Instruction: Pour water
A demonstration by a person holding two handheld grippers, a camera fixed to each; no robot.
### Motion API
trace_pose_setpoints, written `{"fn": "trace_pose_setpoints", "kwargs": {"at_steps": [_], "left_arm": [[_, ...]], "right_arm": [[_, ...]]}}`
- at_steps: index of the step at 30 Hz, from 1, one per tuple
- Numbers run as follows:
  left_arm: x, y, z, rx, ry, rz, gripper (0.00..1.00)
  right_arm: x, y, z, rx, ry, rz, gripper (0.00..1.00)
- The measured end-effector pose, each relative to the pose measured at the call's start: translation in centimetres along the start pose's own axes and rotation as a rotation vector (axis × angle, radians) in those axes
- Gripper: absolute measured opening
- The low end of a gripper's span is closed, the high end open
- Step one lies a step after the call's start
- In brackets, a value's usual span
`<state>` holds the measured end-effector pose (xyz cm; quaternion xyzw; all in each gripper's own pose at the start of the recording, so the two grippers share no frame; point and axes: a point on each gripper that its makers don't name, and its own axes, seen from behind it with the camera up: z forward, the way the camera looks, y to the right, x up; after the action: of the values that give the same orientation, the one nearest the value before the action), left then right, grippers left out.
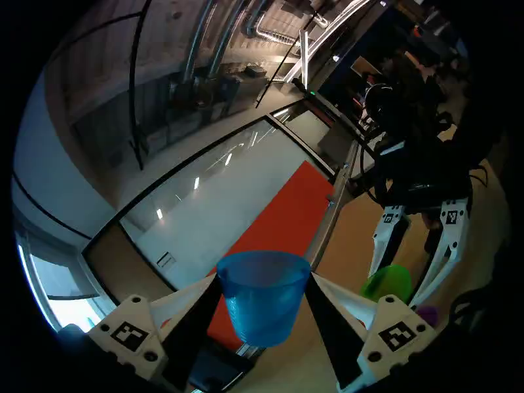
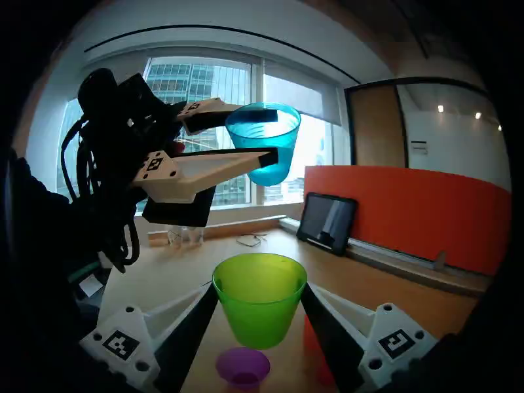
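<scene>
While aloft, blue cup (image 2: 265,136) upright.

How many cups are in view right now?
3: blue cup in the left gripper; green cup in the right gripper; purple cup on the table below it. Others may be hidden.

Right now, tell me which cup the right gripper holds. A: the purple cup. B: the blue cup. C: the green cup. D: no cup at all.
C: in the right gripper view the green cup sits clamped between the fingers of the right gripper, while the blue cup is in the left gripper, higher up.
</scene>
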<state>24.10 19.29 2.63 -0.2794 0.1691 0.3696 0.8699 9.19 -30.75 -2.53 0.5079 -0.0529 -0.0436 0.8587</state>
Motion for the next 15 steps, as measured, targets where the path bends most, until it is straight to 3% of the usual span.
{"fn": "trace_pose_setpoints", "kwargs": {"at_steps": [15], "left_arm": [[0.72,-0.27,0.33,0.010,0.009,0.093,0.86]], "right_arm": [[0.04,-0.34,0.39,0.013,0.002,-0.004,0.91]]}}
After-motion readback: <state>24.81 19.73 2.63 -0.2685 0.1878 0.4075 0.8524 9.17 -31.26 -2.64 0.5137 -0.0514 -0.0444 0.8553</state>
